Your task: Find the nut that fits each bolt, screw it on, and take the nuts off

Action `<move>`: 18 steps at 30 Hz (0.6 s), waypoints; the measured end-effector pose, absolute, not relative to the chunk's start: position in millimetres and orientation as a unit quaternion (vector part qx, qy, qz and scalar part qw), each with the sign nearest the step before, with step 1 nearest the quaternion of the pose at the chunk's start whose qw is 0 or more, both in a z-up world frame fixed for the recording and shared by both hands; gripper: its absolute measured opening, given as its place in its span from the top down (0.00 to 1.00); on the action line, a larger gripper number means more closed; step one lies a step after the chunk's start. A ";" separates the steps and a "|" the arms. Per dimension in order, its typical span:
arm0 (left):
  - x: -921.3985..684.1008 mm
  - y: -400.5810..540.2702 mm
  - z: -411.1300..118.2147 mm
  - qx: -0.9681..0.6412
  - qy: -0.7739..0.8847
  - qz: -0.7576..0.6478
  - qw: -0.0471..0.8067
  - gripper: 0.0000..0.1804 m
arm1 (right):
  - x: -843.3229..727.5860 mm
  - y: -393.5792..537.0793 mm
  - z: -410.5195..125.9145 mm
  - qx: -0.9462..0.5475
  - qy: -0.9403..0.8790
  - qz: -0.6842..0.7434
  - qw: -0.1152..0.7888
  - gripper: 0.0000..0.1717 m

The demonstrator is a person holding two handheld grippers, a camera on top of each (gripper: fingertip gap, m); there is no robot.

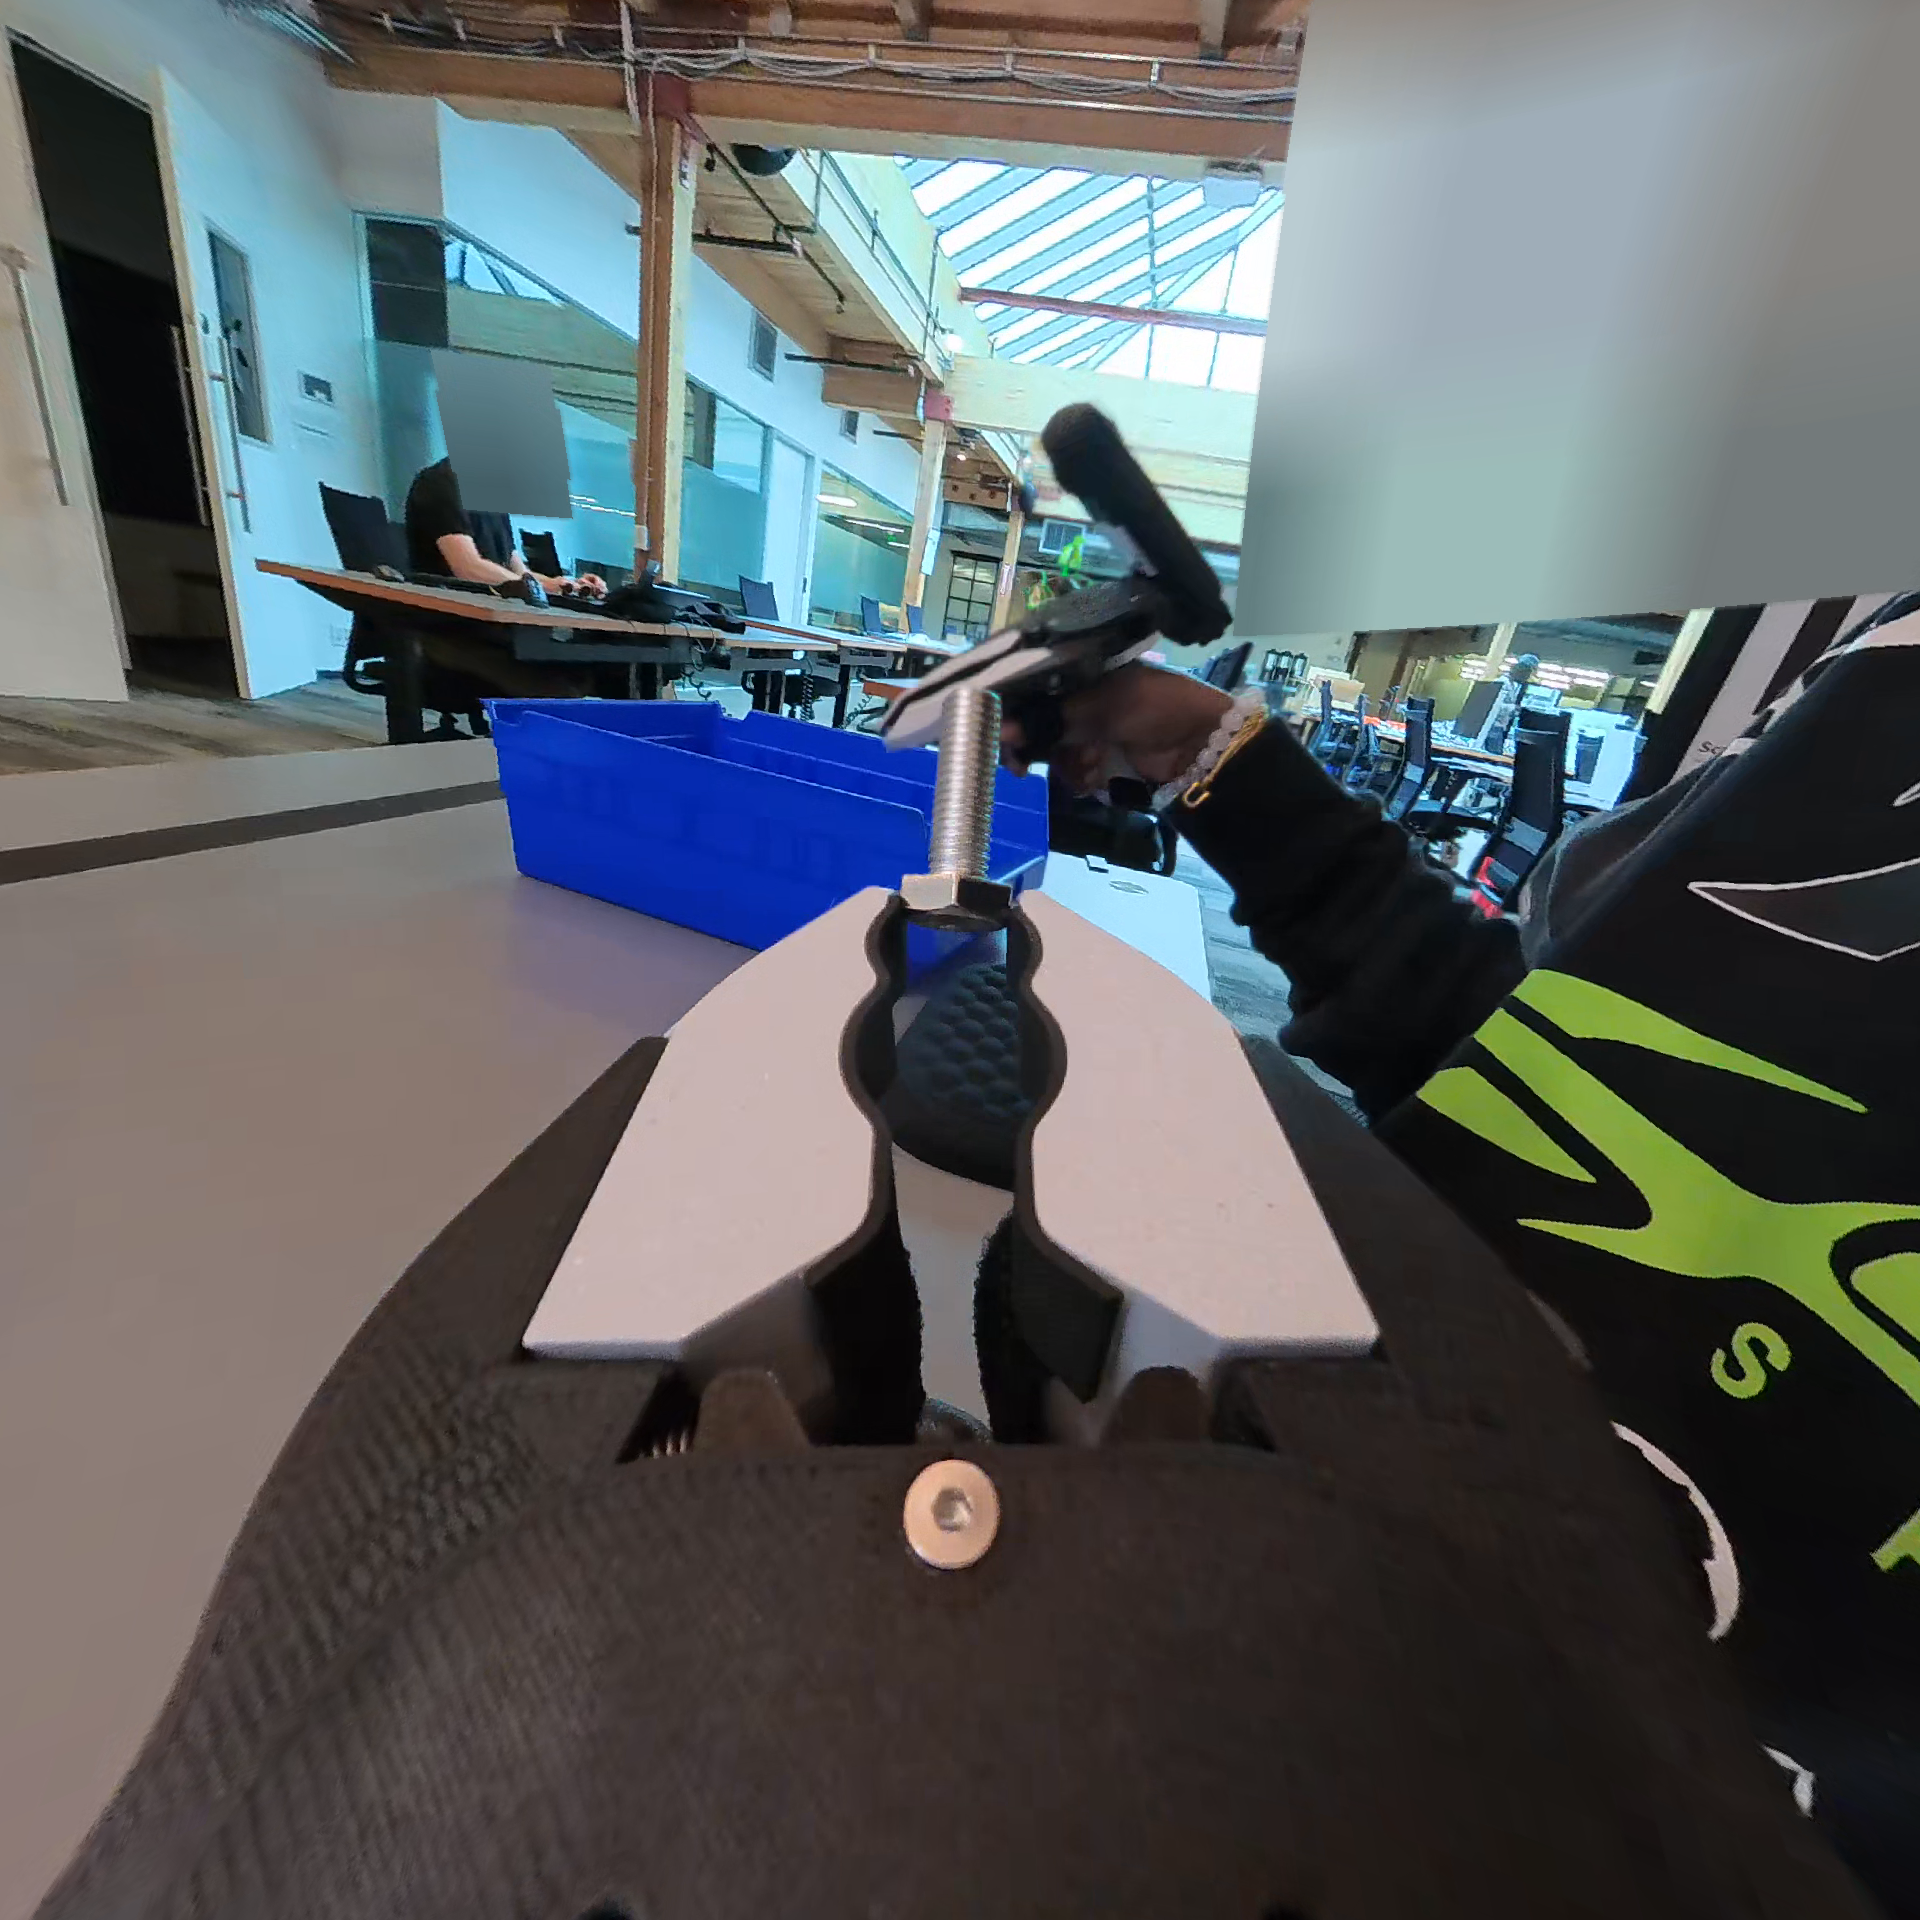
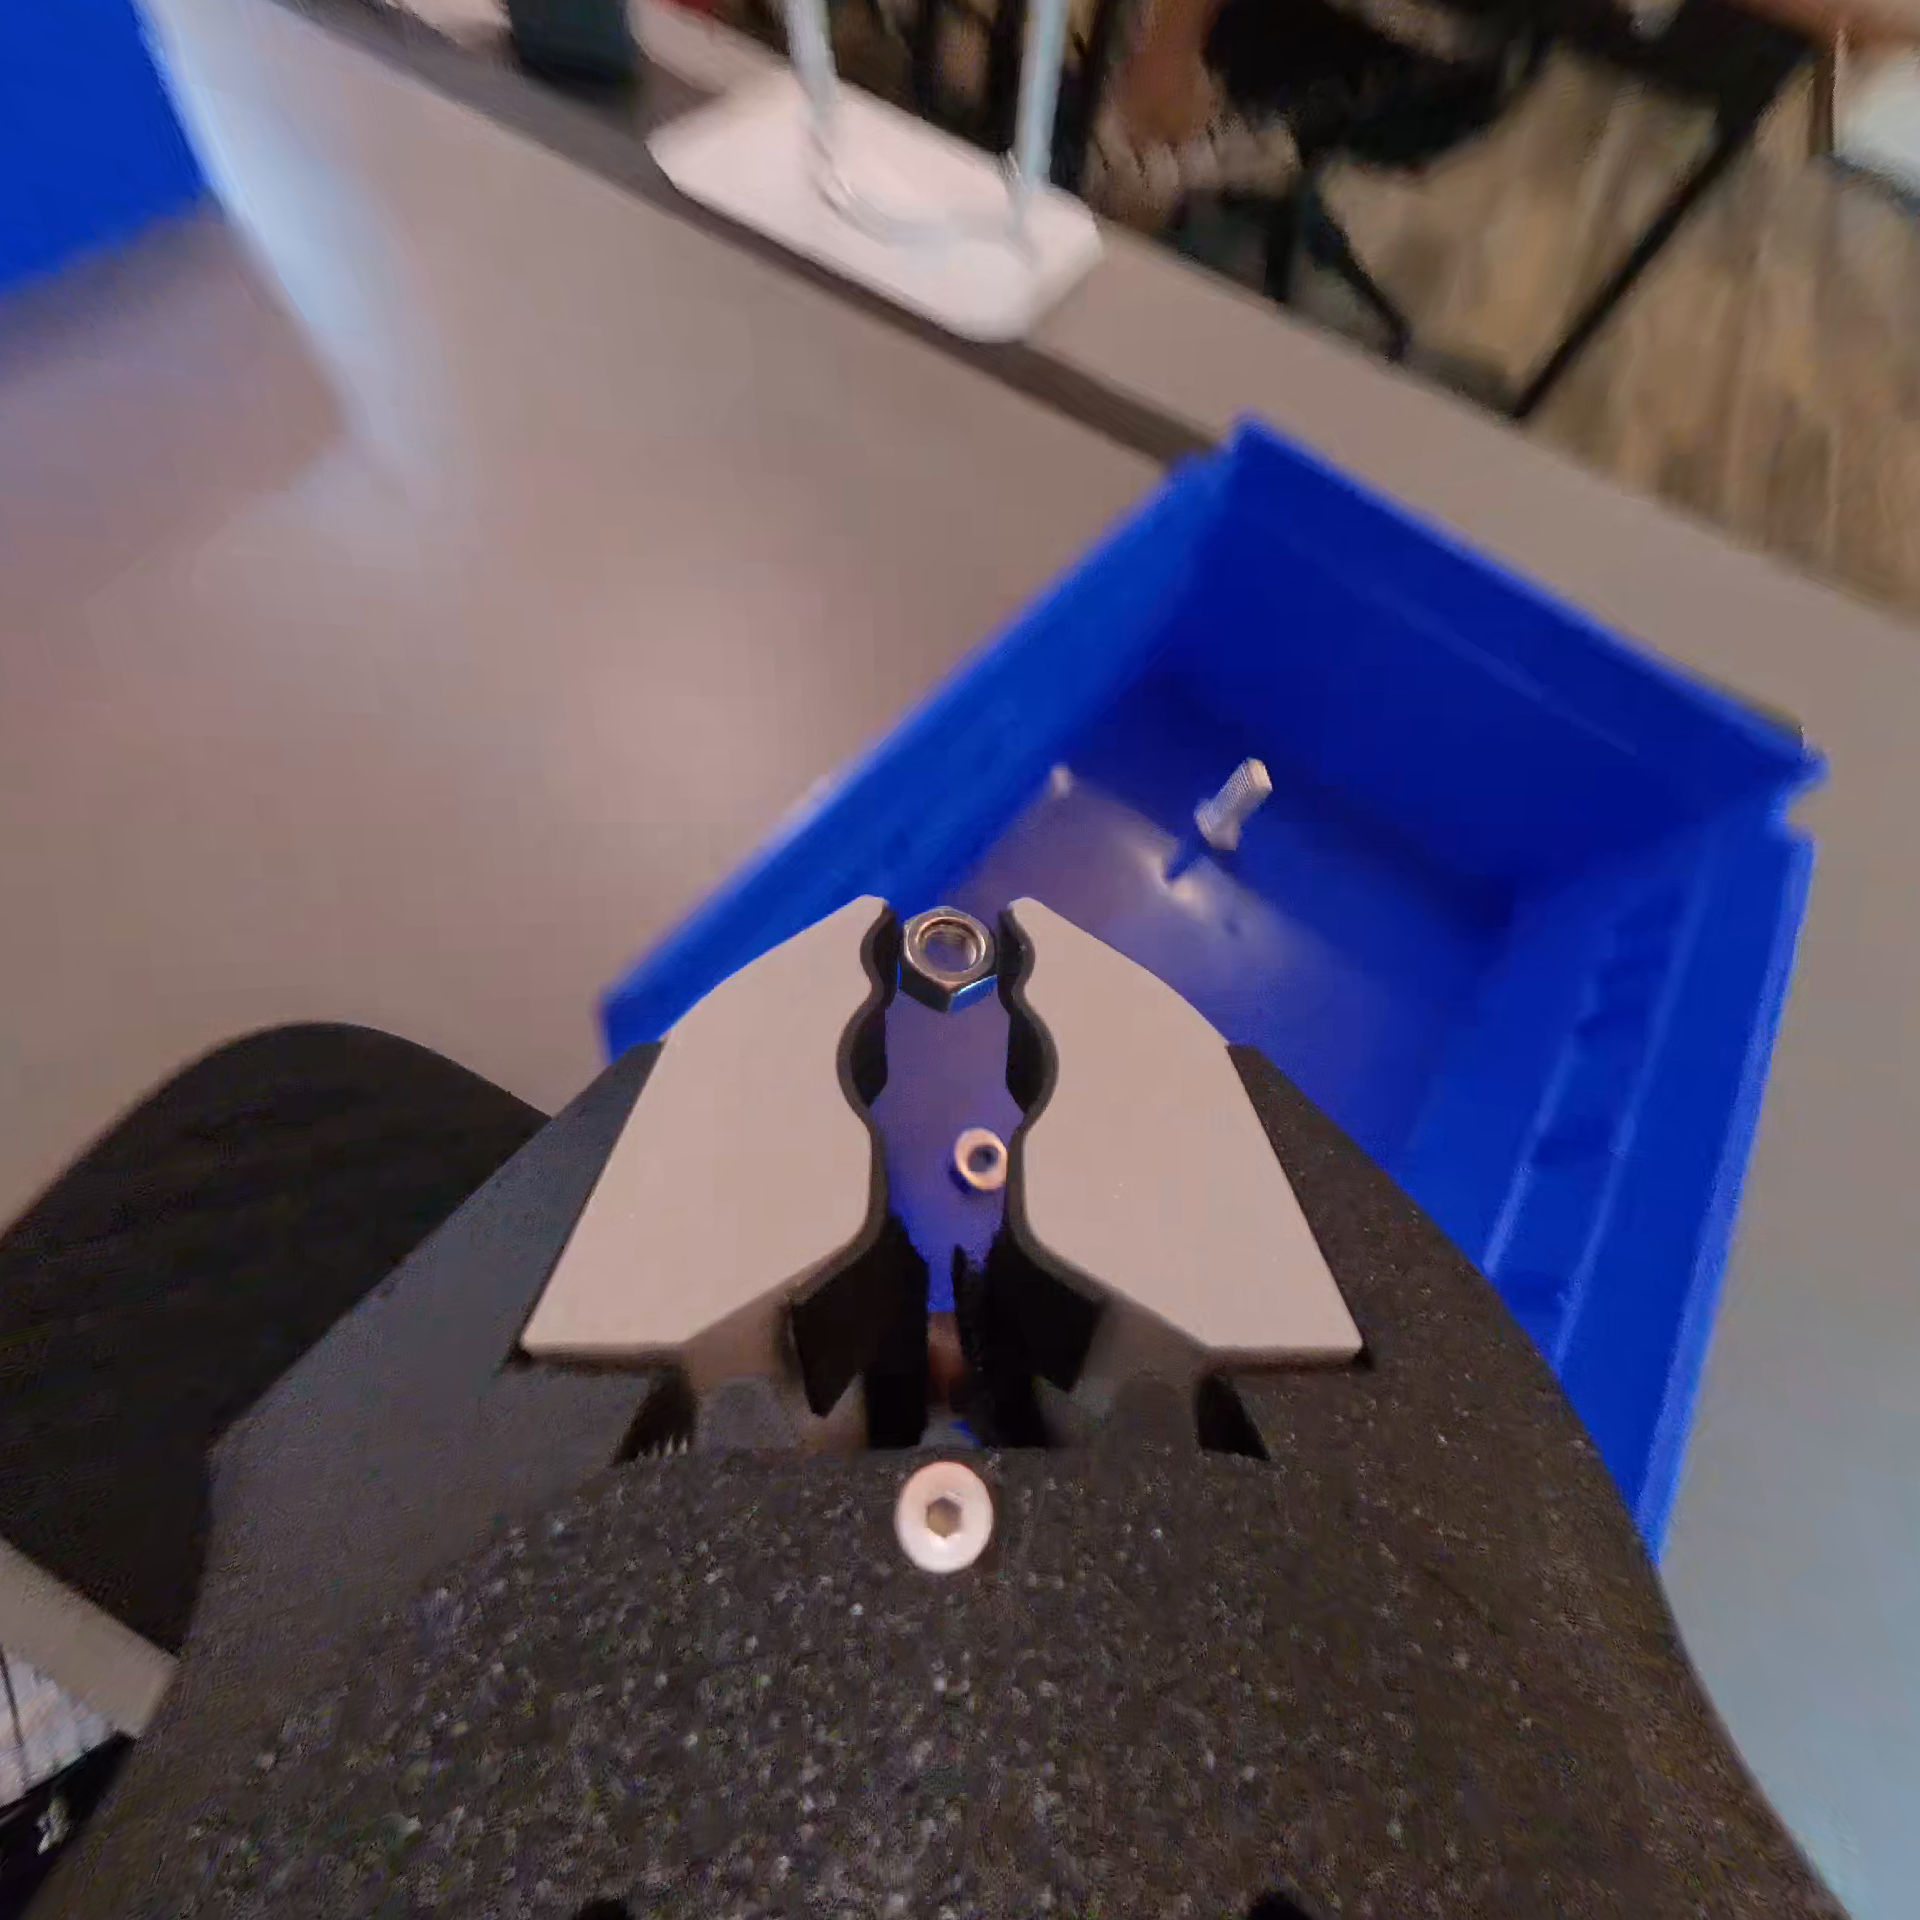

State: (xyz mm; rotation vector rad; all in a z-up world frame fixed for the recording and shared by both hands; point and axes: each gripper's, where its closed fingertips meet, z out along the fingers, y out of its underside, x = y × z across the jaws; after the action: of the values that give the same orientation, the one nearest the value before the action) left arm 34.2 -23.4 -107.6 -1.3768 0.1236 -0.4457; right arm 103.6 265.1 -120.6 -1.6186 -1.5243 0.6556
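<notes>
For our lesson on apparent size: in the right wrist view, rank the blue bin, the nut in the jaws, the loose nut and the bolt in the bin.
1. Blue bin
2. Nut in the jaws, though it sits nearer the camera
3. Loose nut and bolt: too alike to rank

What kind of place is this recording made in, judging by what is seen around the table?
Most likely an open-plan office or workshop in a converted industrial building: rows of desks with office chairs, a person working at one, exposed wooden beams and a skylight overhead.
</notes>
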 end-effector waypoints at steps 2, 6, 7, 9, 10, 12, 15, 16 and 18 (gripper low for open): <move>34.0 -22.9 -108.2 -0.631 0.056 -0.201 0.747 0.90 | 110.0 284.9 -147.0 -0.684 -0.596 0.219 0.358 0.89; 35.7 -22.1 -109.3 -0.634 0.062 -0.189 0.747 0.90 | 116.9 308.1 -192.7 -0.743 -0.591 0.150 0.276 0.89; 35.8 -22.2 -109.5 -0.635 0.062 -0.189 0.747 0.90 | 118.3 311.8 -200.1 -0.752 -0.590 0.136 0.262 0.89; 35.4 -22.2 -109.5 -0.634 0.061 -0.191 0.746 0.90 | 119.5 316.2 -210.5 -0.762 -0.590 0.120 0.239 0.89; 35.3 -22.2 -109.4 -0.634 0.060 -0.193 0.747 0.90 | 119.7 317.2 -214.3 -0.764 -0.592 0.116 0.229 0.89; 35.1 -22.3 -109.4 -0.633 0.060 -0.194 0.747 0.90 | 120.5 319.4 -220.6 -0.767 -0.595 0.106 0.216 0.89; 35.0 -22.2 -109.6 -0.634 0.059 -0.196 0.746 0.90 | 124.3 321.3 -228.7 -0.772 -0.597 0.090 0.198 0.89; 34.9 -22.2 -109.6 -0.634 0.059 -0.196 0.746 0.90 | 125.5 321.7 -230.8 -0.775 -0.596 0.087 0.193 0.89; 35.4 -22.2 -109.8 -0.634 0.060 -0.198 0.745 0.90 | 127.5 321.6 -234.1 -0.780 -0.592 0.086 0.184 0.89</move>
State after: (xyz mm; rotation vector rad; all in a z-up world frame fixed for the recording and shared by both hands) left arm 35.4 -22.2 -109.8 -1.3879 0.1324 -0.4336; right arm 127.5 321.6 -234.1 -2.1983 -1.6691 0.2423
